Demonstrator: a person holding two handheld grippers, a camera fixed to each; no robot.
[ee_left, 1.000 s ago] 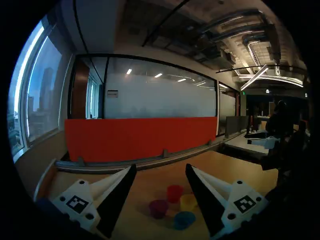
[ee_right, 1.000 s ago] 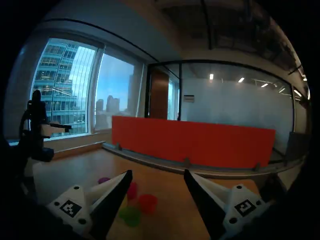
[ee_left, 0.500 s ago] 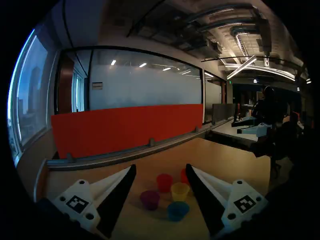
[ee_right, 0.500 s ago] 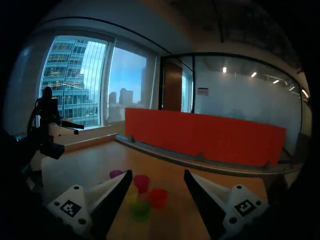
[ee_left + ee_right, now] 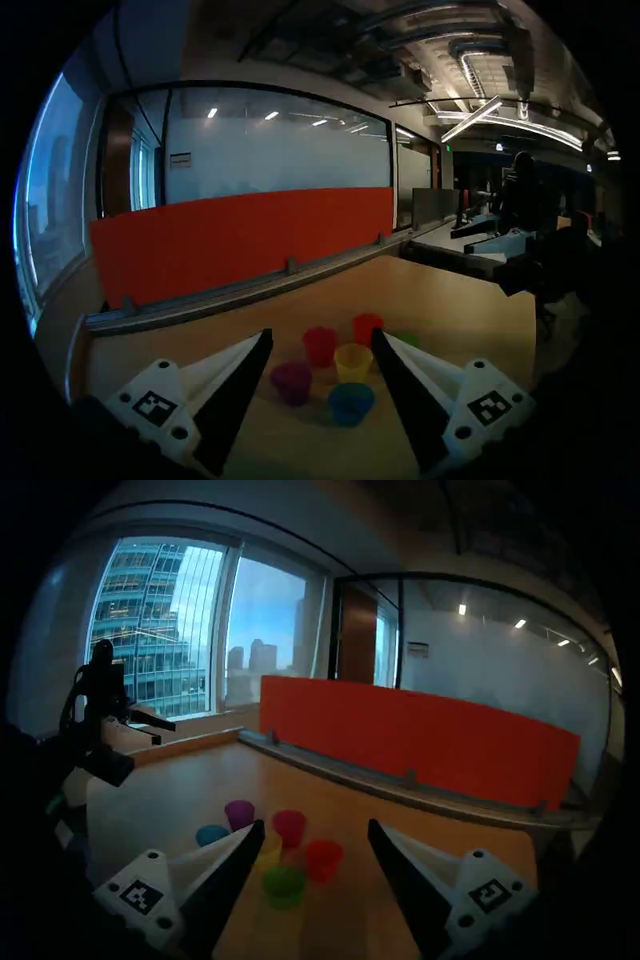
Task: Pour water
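Since one second ago, we have tipped both views down toward the cup cluster [image 5: 353,364]. Fingers apart and empty on left gripper [image 5: 321,332] and right gripper [image 5: 315,824]. Cups stand packed together, on our side of the orange divider [image 5: 240,240]. Risk: a finger clips a neighbouring cup and spills it.

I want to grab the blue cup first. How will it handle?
The blue cup looks small and plastic, so probably light and squeezable. Low and wide, it likely slides rather than tips, perhaps into the yellow cup nearby.
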